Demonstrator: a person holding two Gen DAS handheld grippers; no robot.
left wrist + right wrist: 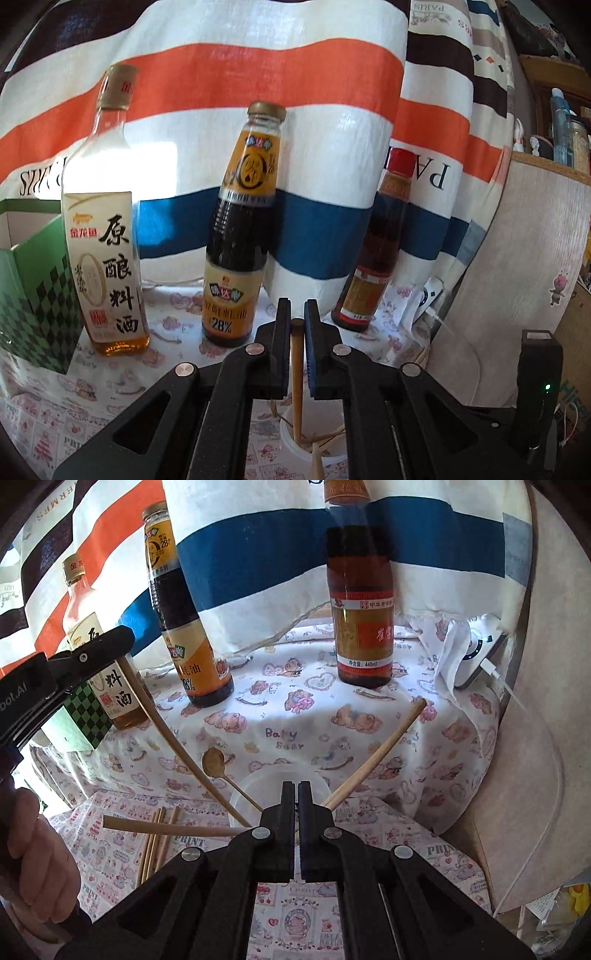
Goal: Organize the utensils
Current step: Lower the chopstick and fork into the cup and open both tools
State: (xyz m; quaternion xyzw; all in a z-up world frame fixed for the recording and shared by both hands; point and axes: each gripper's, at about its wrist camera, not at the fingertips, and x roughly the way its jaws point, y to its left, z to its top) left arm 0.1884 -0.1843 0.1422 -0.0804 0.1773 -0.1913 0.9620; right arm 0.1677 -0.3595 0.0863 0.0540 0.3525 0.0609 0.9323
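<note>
Striped cloth hangs behind the counter [332,716], where three sauce bottles stand. The left tool [297,317] is clamped on a wooden chopstick [296,373], its tip over the white cup [295,446] that already holds other sticks. The right tool [297,794] is closed on nothing, poised above the same cup [258,786]; more chopsticks [155,842] lie loose beside it. If the held stick lands on the crossed ones leaning out, it could, I think, tip the light cup or flick the small spoon [214,762] free.
</note>
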